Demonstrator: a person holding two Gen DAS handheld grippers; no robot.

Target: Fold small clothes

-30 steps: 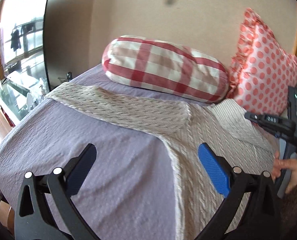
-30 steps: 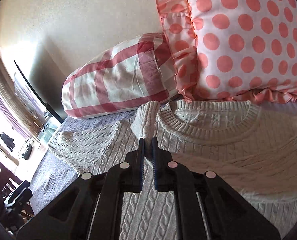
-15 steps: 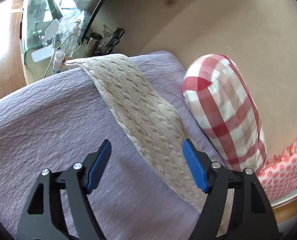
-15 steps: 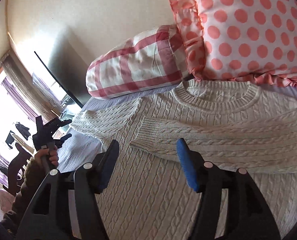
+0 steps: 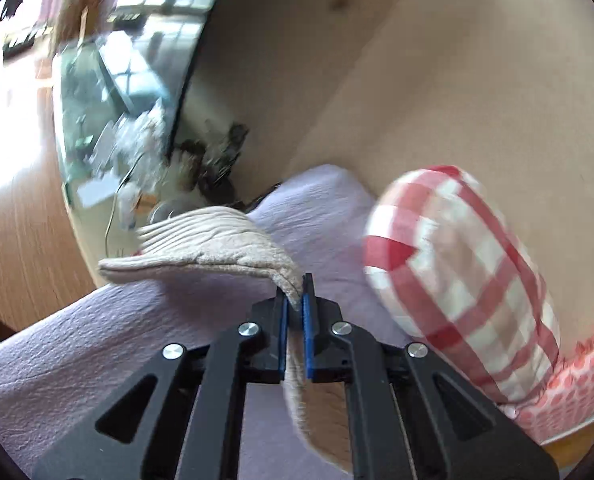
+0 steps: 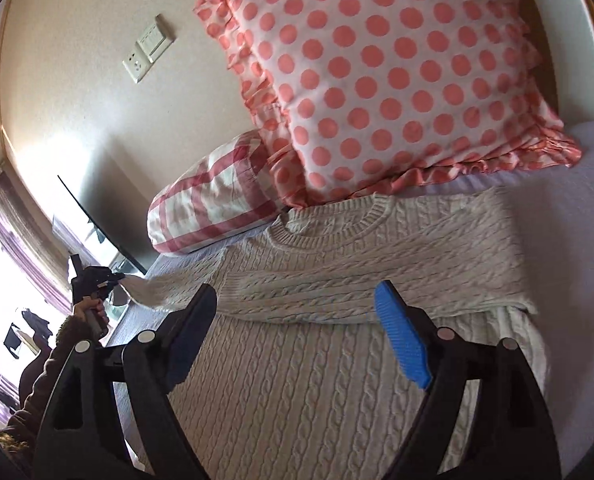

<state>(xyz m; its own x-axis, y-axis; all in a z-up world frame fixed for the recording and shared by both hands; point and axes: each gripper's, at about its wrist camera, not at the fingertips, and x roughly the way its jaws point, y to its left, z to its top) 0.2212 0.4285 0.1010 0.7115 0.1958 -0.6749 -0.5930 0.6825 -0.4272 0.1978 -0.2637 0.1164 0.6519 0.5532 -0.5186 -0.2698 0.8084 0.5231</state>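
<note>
A cream cable-knit sweater (image 6: 337,368) lies flat on the lilac bed, neck toward the pillows. One sleeve (image 6: 377,292) is folded across the chest. My left gripper (image 5: 295,300) is shut on the cuff end of the other sleeve (image 5: 213,244) and lifts it off the bed; it also shows far left in the right wrist view (image 6: 97,280). My right gripper (image 6: 297,320) is open and empty, hovering over the sweater's body.
A red checked bolster (image 6: 213,196) and a pink polka-dot pillow (image 6: 377,80) lean on the wall behind the sweater. The lilac bedspread (image 5: 97,352) ends at the left edge, with a glass table (image 5: 97,128) and wood floor beyond.
My left gripper moved to the outstretched sleeve's cuff and shut on it, lifting it. My right gripper let go of the folded sleeve, opened wide and drew back.
</note>
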